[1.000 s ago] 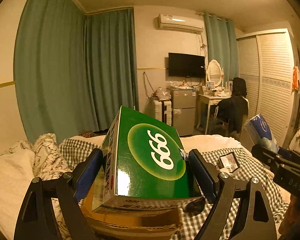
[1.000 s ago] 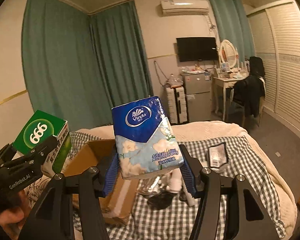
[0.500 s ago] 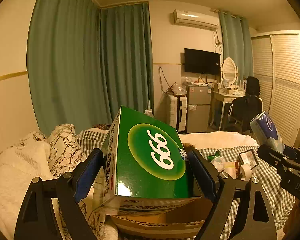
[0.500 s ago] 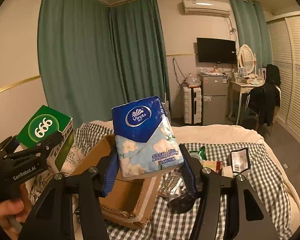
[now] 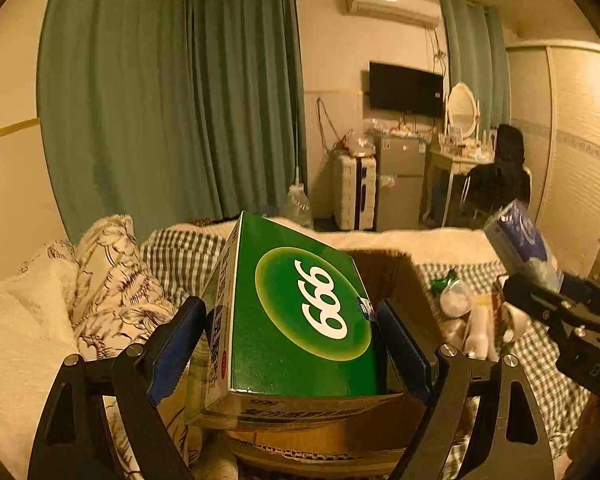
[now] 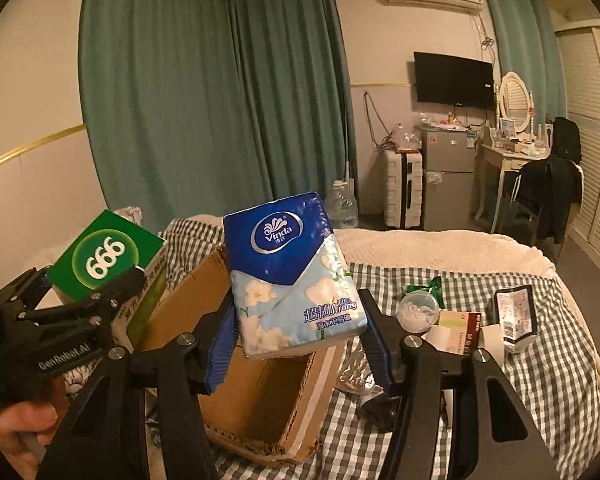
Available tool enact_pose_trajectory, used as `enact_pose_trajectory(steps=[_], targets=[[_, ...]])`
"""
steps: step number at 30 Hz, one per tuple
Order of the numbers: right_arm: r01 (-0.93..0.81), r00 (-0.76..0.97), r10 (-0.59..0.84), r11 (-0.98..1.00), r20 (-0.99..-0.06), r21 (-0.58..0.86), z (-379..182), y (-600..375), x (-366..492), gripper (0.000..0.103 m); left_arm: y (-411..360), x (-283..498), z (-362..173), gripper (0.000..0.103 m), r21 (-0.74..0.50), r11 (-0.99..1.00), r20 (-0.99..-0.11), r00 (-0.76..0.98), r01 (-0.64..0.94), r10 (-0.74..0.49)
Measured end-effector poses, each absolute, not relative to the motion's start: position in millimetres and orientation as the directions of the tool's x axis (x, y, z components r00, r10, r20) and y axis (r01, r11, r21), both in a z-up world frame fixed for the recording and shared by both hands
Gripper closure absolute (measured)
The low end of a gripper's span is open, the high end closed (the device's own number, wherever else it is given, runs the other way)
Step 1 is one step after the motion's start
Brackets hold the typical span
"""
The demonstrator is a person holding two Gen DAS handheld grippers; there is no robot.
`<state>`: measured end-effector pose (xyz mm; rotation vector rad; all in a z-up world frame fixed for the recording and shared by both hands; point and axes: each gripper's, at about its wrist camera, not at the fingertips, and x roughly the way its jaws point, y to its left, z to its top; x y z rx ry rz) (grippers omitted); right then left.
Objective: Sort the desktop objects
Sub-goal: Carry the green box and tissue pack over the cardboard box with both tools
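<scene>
My left gripper (image 5: 290, 344) is shut on a green box marked 999 (image 5: 300, 320), held tilted above an open cardboard box (image 5: 396, 292). My right gripper (image 6: 300, 344) is shut on a blue Vinda tissue pack (image 6: 292, 280), which hangs over the same cardboard box (image 6: 260, 392). In the right wrist view the green box (image 6: 104, 254) and the left gripper (image 6: 80, 300) show at the left edge, with a hand (image 6: 16, 428) below. In the left wrist view the tissue pack (image 5: 524, 244) and the right gripper (image 5: 556, 300) appear at the right.
The cardboard box lies on a bed with a checked cover (image 6: 500, 400). To its right sit a round lidded cup (image 6: 418, 306), a small flat carton (image 6: 460, 328), a dark pouch (image 6: 514, 316) and clear wrappers. Pillows (image 5: 112, 280) lie left; a water bottle (image 6: 342, 204) stands beyond the bed.
Both grippers have moved down and across toward the cardboard box, which now lies closer under the green box and the tissue pack. The grips are unchanged.
</scene>
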<state>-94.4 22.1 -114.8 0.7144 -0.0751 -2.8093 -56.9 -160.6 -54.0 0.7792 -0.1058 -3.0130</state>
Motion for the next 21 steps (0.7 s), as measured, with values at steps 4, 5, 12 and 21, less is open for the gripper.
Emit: enact_pose_trajectory(steps=[4, 5, 12, 21], targets=[[0.235, -0.841, -0.245, -0.969, -0.483, 0.081, -126.1, 9.5, -109.1, 0.048, -165.4, -73.1, -70.8, 0.014, 0.074, -0.997, -0.529, -0.847, 0.027, -0.062], [0.242, -0.836, -0.252, -0.967, -0.487, 0.085, -129.1, 7.6, -112.5, 0.048, -167.8, -76.1, -74.5, 0.014, 0.072, -0.997, -0.538, -0.840, 0.033, -0.066], [0.297, -0.792, -0.301, -0.950, -0.532, 0.096, -155.5, -9.7, -138.7, 0.048, -175.3, -94.1, -94.4, 0.014, 0.066, -0.996, -0.588, -0.804, 0.062, -0.089], [0.305, -0.733, -0.298, -0.947, -0.612, 0.097, -191.9, -21.3, -163.7, 0.048, -174.0, -112.9, -124.8, 0.014, 0.091, -0.994, -0.657, -0.747, 0.060, -0.105]])
